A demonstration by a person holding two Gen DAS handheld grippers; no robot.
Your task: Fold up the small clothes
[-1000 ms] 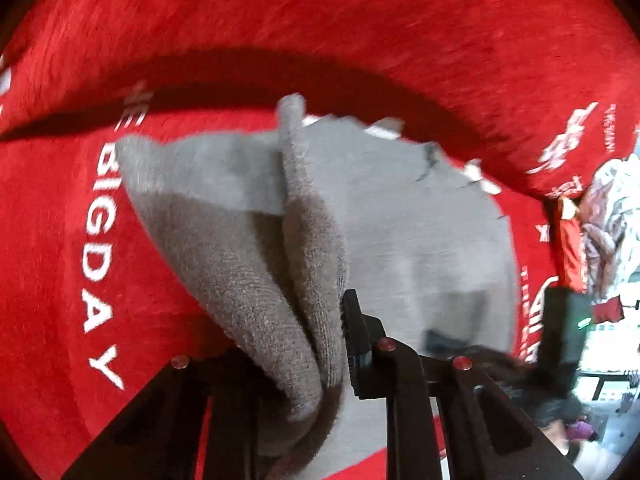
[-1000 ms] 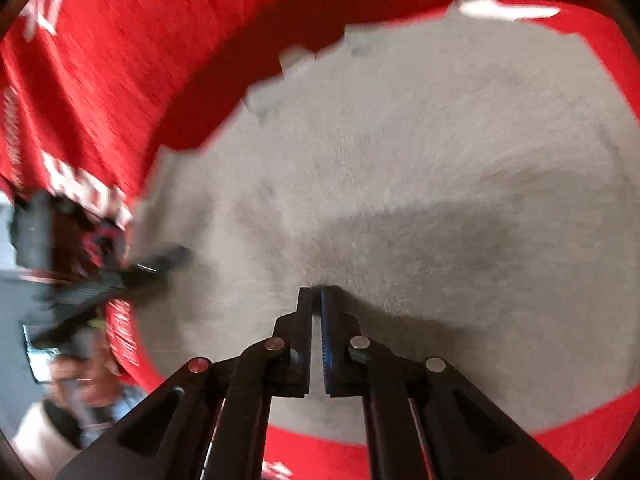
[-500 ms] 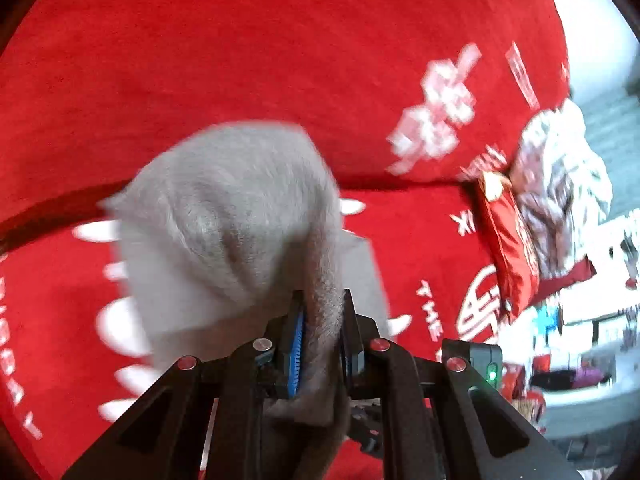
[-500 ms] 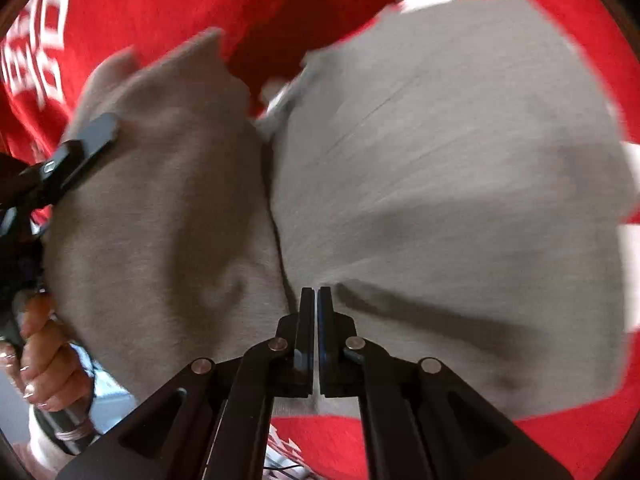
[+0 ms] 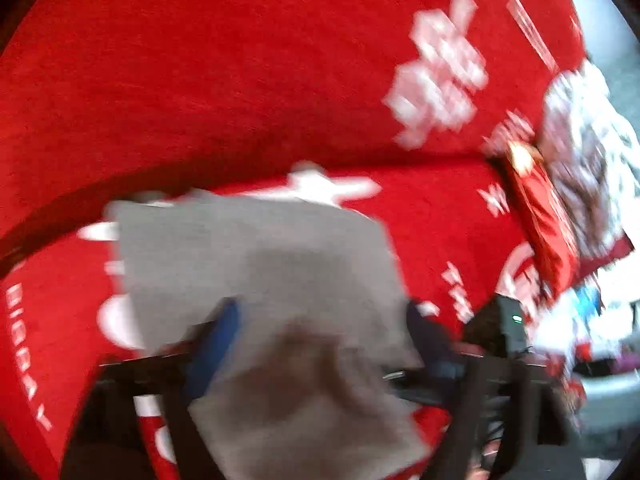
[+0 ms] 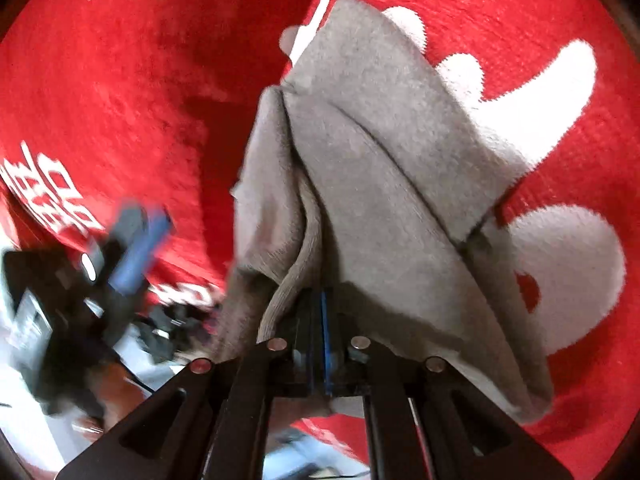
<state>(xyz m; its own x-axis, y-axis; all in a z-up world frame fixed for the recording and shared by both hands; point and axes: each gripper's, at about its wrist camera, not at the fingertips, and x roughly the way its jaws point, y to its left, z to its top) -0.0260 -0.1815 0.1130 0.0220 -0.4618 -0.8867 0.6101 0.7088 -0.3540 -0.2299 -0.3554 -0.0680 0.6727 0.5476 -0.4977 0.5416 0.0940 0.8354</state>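
Grey knit garment (image 6: 380, 184), a small piece of clothing, lies doubled over on a red blanket (image 6: 120, 112) printed with white lettering and shapes. Nearest in the right wrist view, the right gripper (image 6: 318, 320) has its jaws only a narrow way apart and opening; a ribbed edge of the grey garment bunches right at their tips, but whether the pads press on it cannot be told, as the cloth drapes over them. From there the garment runs away in long ridges, one layer lapped over another, its far end resting on the white print of the blanket. To the lower left of that view the left gripper (image 6: 136, 248) appears blurred, clear of the cloth, with part of a person's hand beneath it.

In the left wrist view, nearest the lens, the left gripper (image 5: 320, 332) has its jaws spread wide and opening, the blue pad (image 5: 216, 344) of one finger on one side and the dark finger on the other. The garment (image 5: 260, 264) lies between and beyond them as a flat grey panel, touched by neither pad as far as the blur allows. Farther off, at the right edge, sit a red packet (image 5: 540, 220) and a crumpled patterned cloth (image 5: 588, 140).

Judged from this lie, one fold is laid and the left side released; squaring the edges, any further fold, and other pieces remain.
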